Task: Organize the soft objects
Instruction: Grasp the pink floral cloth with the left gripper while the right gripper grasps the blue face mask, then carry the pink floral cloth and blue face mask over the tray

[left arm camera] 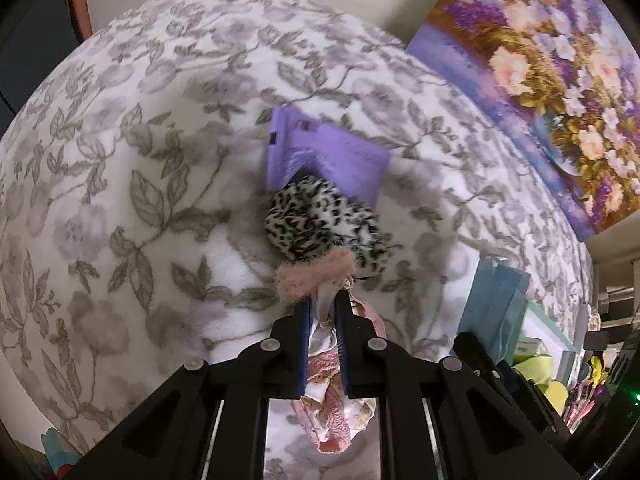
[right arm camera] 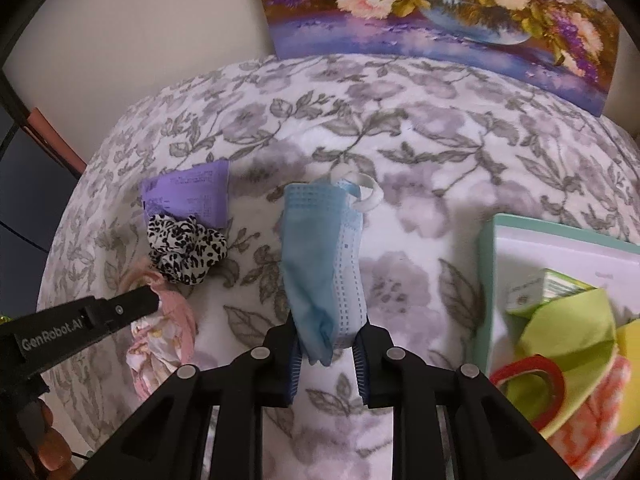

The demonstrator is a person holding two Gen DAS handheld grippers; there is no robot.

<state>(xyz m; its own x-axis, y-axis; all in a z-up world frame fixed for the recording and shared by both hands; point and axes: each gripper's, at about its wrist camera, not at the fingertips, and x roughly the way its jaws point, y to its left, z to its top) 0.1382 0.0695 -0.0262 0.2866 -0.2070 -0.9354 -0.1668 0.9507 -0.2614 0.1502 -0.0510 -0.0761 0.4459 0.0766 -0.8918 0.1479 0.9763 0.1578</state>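
Note:
My left gripper (left arm camera: pixel 323 300) is shut on a pink floral satin cloth (left arm camera: pixel 334 420) with a fuzzy pink band (left arm camera: pixel 316 276), just in front of a leopard-print scrunchie (left arm camera: pixel 324 220). The scrunchie lies partly on a purple packet (left arm camera: pixel 328 152). My right gripper (right arm camera: pixel 328 344) is shut on the lower end of a folded blue face mask (right arm camera: pixel 320 248) with a white ear loop, which rests on the floral blanket (right arm camera: pixel 400 152). The right wrist view also shows the left gripper (right arm camera: pixel 154 300), the pink cloth (right arm camera: pixel 160 344), the scrunchie (right arm camera: pixel 186 248) and the packet (right arm camera: pixel 188 192).
A teal-rimmed white box (right arm camera: pixel 486 280) at the right holds green and yellow cloths (right arm camera: pixel 568 336), a red ring and an orange patterned fabric. A flower painting (right arm camera: pixel 440 12) leans on the wall behind the blanket. The mask also shows in the left wrist view (left arm camera: pixel 496 304).

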